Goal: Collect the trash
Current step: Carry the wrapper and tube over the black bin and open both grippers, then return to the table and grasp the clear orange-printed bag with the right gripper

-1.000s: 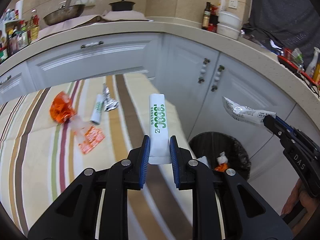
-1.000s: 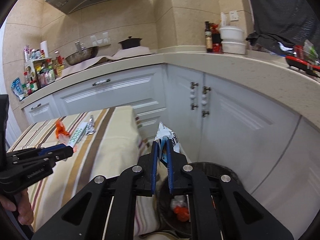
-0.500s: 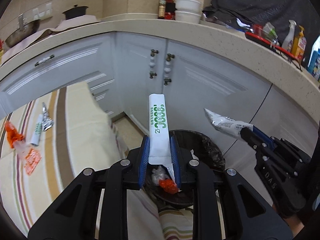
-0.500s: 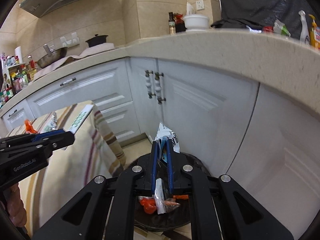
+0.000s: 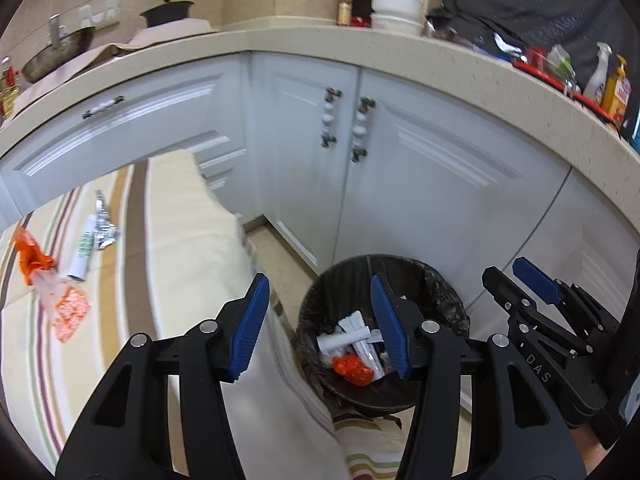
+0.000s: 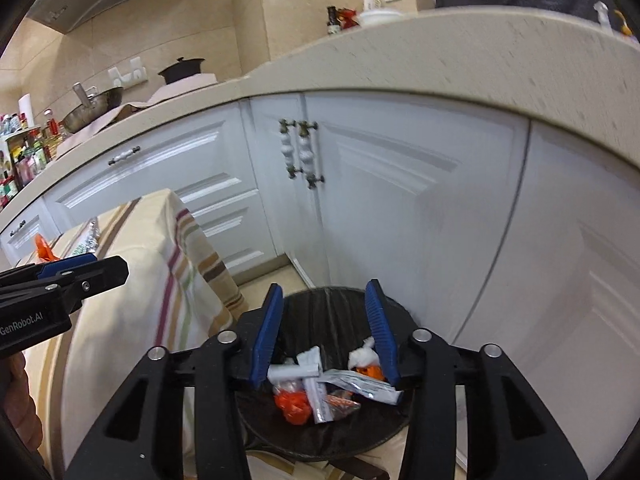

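A black bin (image 5: 440, 280) stands on the floor beside the table and holds white wrappers (image 5: 348, 334) and orange scraps (image 5: 352, 368). My left gripper (image 5: 319, 284) hangs over its left rim; its jaws are opening with nothing between them. My right gripper (image 6: 324, 288) is above the bin (image 6: 400, 308) too, jaws opening and empty, over a silver packet (image 6: 360, 388) and a white tube wrapper (image 6: 296, 370). On the striped tablecloth (image 5: 180, 240) lie an orange wrapper (image 5: 32, 256), a white tube packet (image 5: 82, 252), crumpled foil (image 5: 104, 228) and an orange-printed packet (image 5: 68, 308).
White cabinet doors (image 5: 400, 184) and a beige counter (image 5: 304, 44) curve round behind the bin. Bottles, bowls and a pan stand on the counter. The right gripper (image 5: 505, 270) shows at the right, the left gripper (image 6: 108, 266) at the left beside the table edge (image 6: 180, 264).
Both grippers swung from the table side to over the bin. Each held a wrapper before; both jaws have spread, and the white tube wrapper and silver packet now lie in the bin.
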### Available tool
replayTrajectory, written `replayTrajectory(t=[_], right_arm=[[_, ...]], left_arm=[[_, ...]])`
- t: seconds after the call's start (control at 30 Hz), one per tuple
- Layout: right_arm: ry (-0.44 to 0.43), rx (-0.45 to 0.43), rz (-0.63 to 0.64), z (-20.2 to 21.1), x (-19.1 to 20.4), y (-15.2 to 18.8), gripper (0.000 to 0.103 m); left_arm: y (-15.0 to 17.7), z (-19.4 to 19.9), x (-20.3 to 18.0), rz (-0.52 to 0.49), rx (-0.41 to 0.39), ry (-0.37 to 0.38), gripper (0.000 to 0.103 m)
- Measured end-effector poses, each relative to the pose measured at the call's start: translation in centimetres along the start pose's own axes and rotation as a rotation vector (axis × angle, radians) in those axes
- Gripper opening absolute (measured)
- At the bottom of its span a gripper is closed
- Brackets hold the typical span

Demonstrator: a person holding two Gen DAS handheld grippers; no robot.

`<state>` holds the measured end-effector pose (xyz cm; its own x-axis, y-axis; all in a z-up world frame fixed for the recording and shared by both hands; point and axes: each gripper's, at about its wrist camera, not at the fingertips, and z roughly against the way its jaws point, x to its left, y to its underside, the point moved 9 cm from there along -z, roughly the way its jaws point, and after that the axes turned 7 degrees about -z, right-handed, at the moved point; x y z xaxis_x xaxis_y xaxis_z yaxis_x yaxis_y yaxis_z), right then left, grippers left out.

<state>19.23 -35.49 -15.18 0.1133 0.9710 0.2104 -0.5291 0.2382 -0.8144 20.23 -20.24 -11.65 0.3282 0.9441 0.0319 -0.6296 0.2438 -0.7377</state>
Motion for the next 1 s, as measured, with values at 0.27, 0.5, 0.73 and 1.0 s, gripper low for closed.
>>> replayTrajectory(t=[0.27, 0.5, 0.73, 1.0], right_arm=[[-0.073, -0.032, 0.056, 1.1, 5.1, -1.6, 0.050], [-0.189, -0.023, 0.116, 0.9, 11.9, -2.2, 0.054], [-0.319, 0.012, 0.192, 0.4, 20.2, -1.4, 0.055], [-0.412, 0.074, 0.279, -0.5, 28.2, 0.7, 0.057]], left_arm=[[0.4, 3.6, 5.2, 0.051, -0.053, -0.076, 0.055], [2.6, 6.5, 13.1, 0.153, -0.053, -0.192, 0.057], [5.7, 9.7, 21.9, 0.282, -0.045, -0.324, 0.058], [9.0, 12.2, 28.5, 0.382, -0.038, -0.403, 0.059]])
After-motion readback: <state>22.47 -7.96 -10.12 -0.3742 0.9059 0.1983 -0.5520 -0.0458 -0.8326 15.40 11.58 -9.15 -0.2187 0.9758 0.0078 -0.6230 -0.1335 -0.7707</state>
